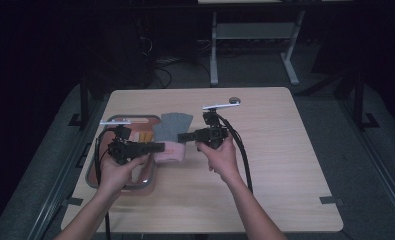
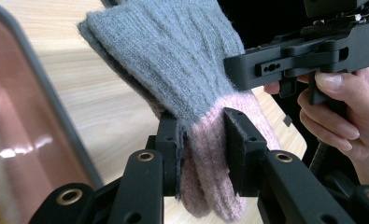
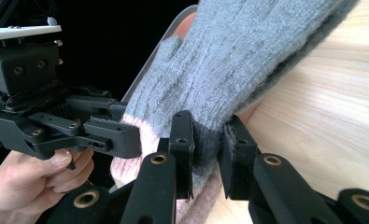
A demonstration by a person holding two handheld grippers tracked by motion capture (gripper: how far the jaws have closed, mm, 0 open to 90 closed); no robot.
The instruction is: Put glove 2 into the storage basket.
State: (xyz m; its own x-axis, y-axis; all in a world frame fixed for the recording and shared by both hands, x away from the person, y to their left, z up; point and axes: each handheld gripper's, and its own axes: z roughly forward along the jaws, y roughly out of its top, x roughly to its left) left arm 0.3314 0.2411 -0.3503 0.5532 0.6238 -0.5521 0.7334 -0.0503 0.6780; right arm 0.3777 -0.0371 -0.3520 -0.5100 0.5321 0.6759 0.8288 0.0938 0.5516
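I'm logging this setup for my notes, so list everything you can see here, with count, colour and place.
knitted glove: one, grey with pink cuff, held up between both grippers beside the tray
tray: one, grey rim, reddish inside, table's left part
orange pieces: count unclear, in the tray
table: one, light wood, centre
round disc: one, grey, table's far edge
desk frame: one, white, background floor
left hand-held gripper: black, shut on the cuff
right hand-held gripper: black, shut on the glove

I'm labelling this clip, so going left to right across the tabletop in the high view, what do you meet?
Metal tray → left gripper → grey and pink glove → right gripper → bare wooden table.
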